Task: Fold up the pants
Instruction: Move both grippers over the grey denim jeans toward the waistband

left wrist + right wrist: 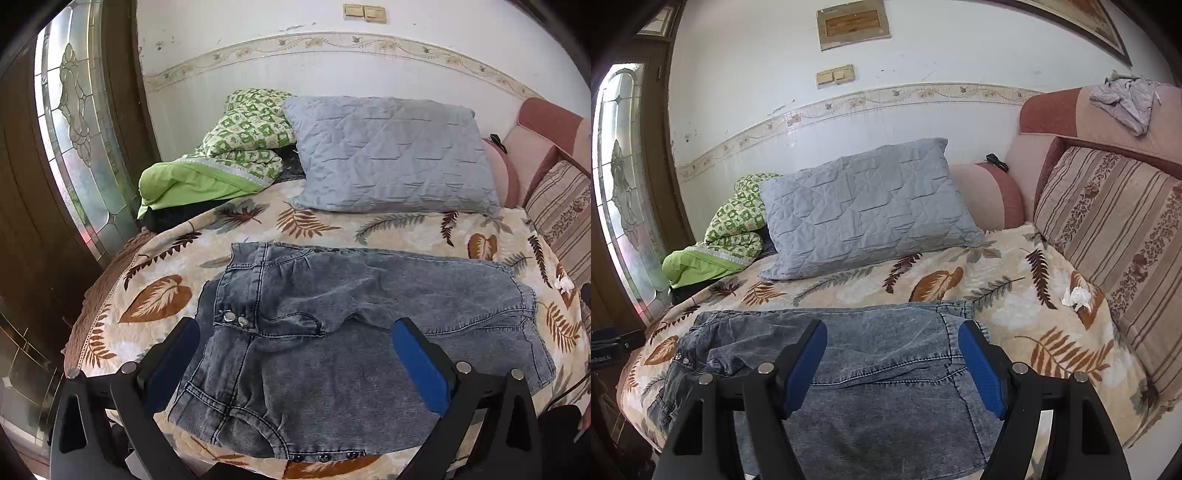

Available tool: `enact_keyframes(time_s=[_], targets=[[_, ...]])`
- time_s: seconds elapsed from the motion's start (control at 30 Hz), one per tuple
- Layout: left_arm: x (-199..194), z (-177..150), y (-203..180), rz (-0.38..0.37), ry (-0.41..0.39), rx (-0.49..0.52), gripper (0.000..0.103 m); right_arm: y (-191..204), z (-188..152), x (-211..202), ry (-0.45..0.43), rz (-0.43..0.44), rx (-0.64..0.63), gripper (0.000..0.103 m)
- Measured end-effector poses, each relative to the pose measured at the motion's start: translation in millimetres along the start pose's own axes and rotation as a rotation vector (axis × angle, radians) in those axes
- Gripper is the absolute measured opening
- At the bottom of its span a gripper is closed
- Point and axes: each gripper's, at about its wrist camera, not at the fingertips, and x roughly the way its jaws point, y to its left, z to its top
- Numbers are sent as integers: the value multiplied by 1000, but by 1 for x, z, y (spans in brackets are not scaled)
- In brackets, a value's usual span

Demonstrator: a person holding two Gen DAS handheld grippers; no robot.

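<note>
While the grey jeans (369, 325) lay folded across the leaf-print blanket (155, 295) | left gripper (295, 354) hovered above them, jaws wide, holding nothing | right gripper (892, 362) likewise spread and empty | grey pillow (864, 210) well behind.

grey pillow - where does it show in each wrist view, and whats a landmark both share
Left wrist view: the grey pillow lies in the upper middle, behind the jeans, with the green quilt to its left.
Right wrist view: the grey pillow is at centre, left of the pink bolster.
Shared landmark: the double light switch on the wall above.
</note>
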Motion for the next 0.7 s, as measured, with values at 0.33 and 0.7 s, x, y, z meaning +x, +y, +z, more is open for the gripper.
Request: enact_keyframes(time_s=[0.33,0.7], targets=[[-37,10,-3,3,-97,15,103,52,2,-28,-63,41,-147,76],[-31,5,-2,9,-77,10,103,56,4,-28,-47,55,-147,76]])
